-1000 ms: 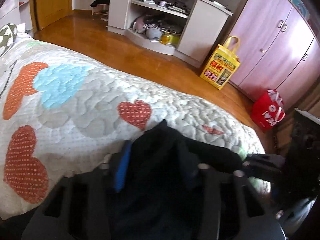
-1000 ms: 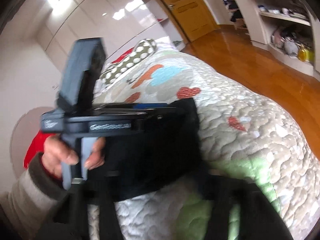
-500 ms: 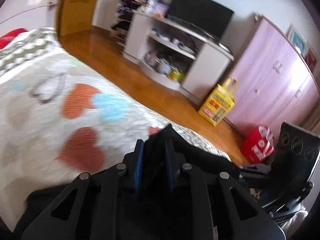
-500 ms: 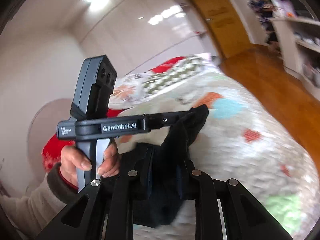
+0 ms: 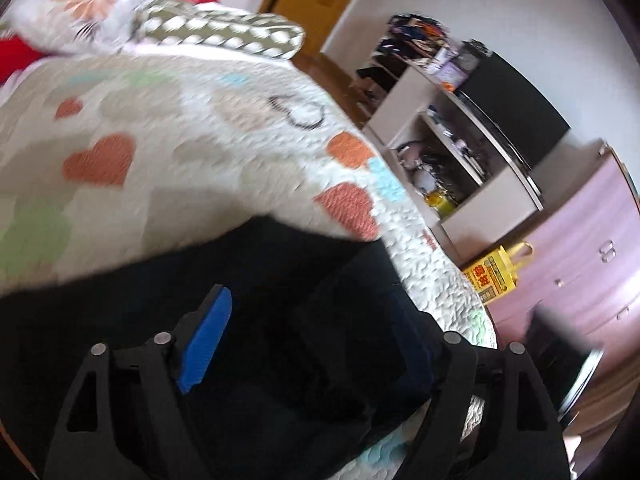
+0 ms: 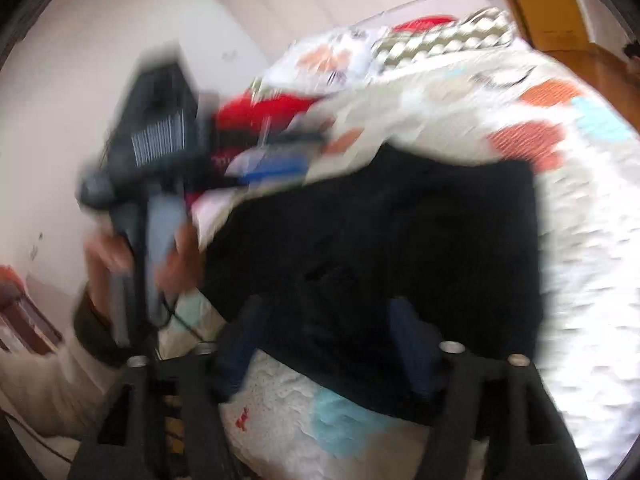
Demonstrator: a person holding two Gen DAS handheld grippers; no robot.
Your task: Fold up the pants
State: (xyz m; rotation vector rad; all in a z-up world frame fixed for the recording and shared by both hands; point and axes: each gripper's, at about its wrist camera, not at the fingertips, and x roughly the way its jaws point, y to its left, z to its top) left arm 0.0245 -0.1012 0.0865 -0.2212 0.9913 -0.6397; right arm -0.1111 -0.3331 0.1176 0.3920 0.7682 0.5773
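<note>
The black pants (image 5: 260,320) lie folded on the quilted heart-pattern bedspread (image 5: 180,152). In the left wrist view my left gripper (image 5: 308,336) is open, its blue pads wide apart with the black cloth lying loose between them. In the right wrist view my right gripper (image 6: 328,344) is also open over the near edge of the pants (image 6: 400,248). The left gripper (image 6: 276,160) shows there too, blurred, at the pants' far left edge, held by a hand. Both views are motion blurred.
Pillows (image 5: 216,32) lie at the head of the bed. A white shelf unit with a TV (image 5: 480,152), a yellow bag (image 5: 496,276) and pink wardrobes (image 5: 592,264) stand past the bed's right edge. A wall (image 6: 100,40) is on the left.
Both grippers were shut on the pants and lifted them over the bed. Now the pants lie flat on the bedspread and both grippers have opened and let go.
</note>
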